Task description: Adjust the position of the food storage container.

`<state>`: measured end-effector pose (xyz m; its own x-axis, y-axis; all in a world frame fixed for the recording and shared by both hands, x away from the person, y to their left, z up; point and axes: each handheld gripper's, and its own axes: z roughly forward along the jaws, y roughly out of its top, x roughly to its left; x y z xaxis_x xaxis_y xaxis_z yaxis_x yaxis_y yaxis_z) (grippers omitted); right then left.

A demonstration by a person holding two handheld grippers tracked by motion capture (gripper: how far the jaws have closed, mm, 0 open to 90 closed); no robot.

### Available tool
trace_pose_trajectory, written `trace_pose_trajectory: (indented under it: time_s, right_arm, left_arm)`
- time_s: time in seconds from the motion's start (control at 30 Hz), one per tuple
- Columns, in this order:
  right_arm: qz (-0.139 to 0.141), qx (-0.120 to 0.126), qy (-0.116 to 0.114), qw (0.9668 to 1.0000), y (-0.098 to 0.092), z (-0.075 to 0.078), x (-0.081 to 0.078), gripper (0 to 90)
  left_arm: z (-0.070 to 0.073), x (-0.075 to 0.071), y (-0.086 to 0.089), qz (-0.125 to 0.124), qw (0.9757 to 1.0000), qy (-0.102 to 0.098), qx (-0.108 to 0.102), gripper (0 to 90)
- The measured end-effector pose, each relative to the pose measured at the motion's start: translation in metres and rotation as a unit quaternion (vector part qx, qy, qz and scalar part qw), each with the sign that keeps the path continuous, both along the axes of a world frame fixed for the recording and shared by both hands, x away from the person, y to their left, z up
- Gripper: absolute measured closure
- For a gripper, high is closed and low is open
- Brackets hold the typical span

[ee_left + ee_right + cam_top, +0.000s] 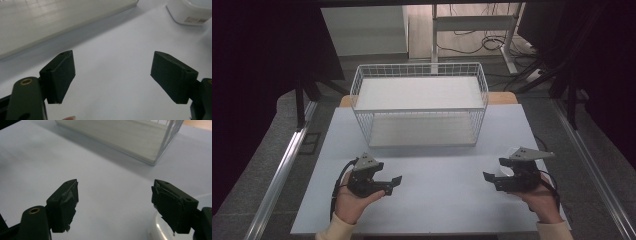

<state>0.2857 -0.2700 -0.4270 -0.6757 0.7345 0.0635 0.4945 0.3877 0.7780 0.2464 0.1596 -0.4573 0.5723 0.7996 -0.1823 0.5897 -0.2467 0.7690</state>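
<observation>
White tabletop (432, 200) spreads under both hands, with a white wire shelf rack (419, 102) standing at its far middle. At the near left, the left gripper (393, 184) hovers with jaws spread wide and nothing between them. At the near right, the right gripper (493, 170) is likewise wide open and holds nothing. A clear plastic container (511, 162) sits on the table just beside and partly under the right gripper, well apart from the rack.
</observation>
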Motion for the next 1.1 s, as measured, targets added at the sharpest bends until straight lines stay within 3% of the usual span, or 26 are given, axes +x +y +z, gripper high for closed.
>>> trace_pose_trajectory:
  time_s: [0.1,0.27,0.3,0.73,0.77,0.9,0.93,1.07,1.1]
  right_arm:
    - [-0.002,0.004,-0.001,1.0,-0.004,0.006,0.003,21.9]
    - [-0.024,0.008,-0.01,0.9996,-0.025,0.018,0.007,26.1]
    - [-0.039,0.013,-0.012,0.9991,-0.037,0.022,0.008,28.1]
    - [-0.094,0.008,-0.005,0.9955,-0.075,0.024,0.019,36.0]
    - [-0.111,0.007,-0.002,0.9938,-0.084,0.023,0.024,37.3]
    - [-0.132,0.003,0.003,0.9912,-0.098,0.022,0.032,38.4]
    - [-0.149,0.002,0.003,0.9888,-0.108,0.023,0.035,38.8]
    - [-0.163,0.008,0.004,0.9867,-0.12,0.023,0.038,39.5]
    - [-0.173,0.005,0.007,0.9848,-0.126,0.021,0.04,40.4]
  left_arm:
    - [-0.001,0.001,0.002,0.0,1.0,0.004,-0.002,19.7]
    - [-0.003,0.004,0.001,0.001,1.0,0.009,-0.005,19.3]
    - [-0.005,0.005,0.0,0.004,0.9999,0.01,-0.004,18.8]
    - [-0.003,0.006,0.007,0.014,0.9999,0.006,-0.006,17.9]
    - [-0.004,0.006,0.006,0.014,0.9999,0.008,-0.005,17.9]
    - [-0.003,0.005,0.006,0.013,0.9999,0.006,-0.003,18.5]
    - [-0.002,0.005,0.006,0.014,0.9999,0.002,-0.002,18.8]
    - [-0.001,0.005,0.007,0.018,0.9998,0.002,-0.005,19.0]
    - [-0.001,0.005,0.008,0.022,0.9997,-0.001,-0.006,19.1]
